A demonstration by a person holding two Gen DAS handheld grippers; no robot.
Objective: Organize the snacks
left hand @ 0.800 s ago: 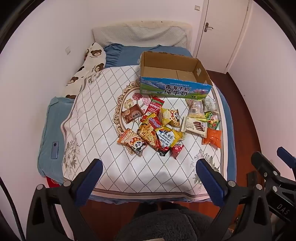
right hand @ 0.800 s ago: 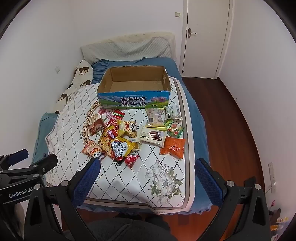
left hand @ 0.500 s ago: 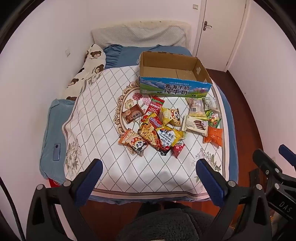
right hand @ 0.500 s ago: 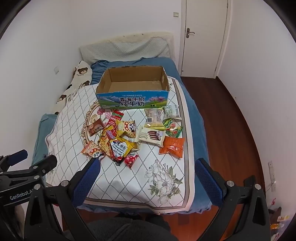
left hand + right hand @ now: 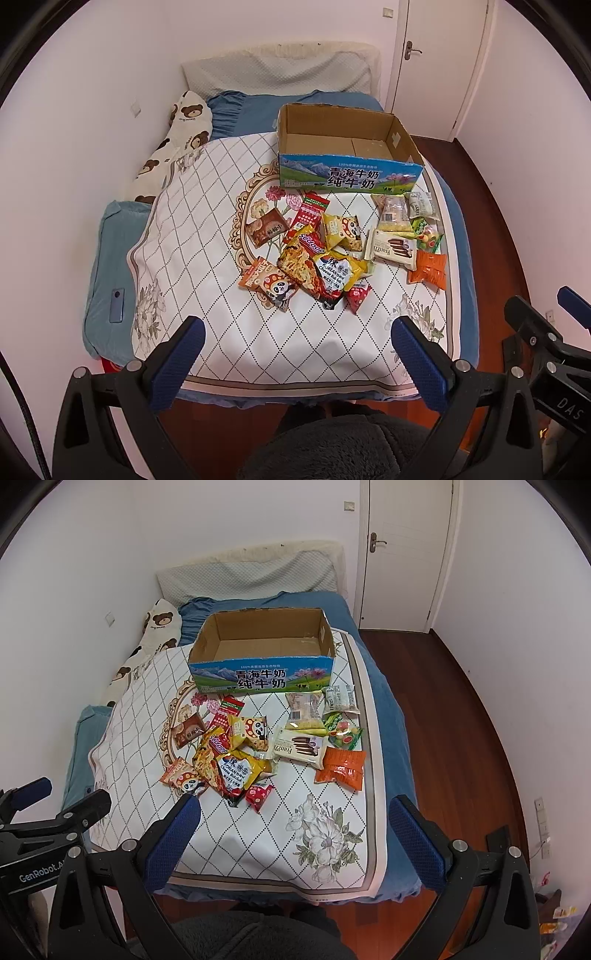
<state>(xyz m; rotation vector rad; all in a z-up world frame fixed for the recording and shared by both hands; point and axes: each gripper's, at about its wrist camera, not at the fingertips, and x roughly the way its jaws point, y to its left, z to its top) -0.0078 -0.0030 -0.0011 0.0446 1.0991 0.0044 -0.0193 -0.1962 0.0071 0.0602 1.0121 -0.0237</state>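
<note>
bed: blue sheet, white diamond-pattern cover spread over it, bear-print pillow against the left wall
phone: small blue one on the blue sheet at the bed's left edge, off the cover
left gripper: hovers above the foot of the bed, tilted down, fingers spread wide, nothing between them
snack pile: mid-cover, overlapping; panda packet at left front, brown packet behind it, yellow noodle packet on top in the middle, small red packet at its front right
cardboard box: open top, nothing visible inside, blue printed front, stands on the cover just behind the snacks
right snacks: white wafer pack, orange packet just right of it near the cover's edge, clear-wrapped ones behind them toward the box
right gripper: beside the left one, also over the foot of the bed, fingers wide apart, empty
door: white, shut, far right corner
floor: dark red wood right of the bed
</note>
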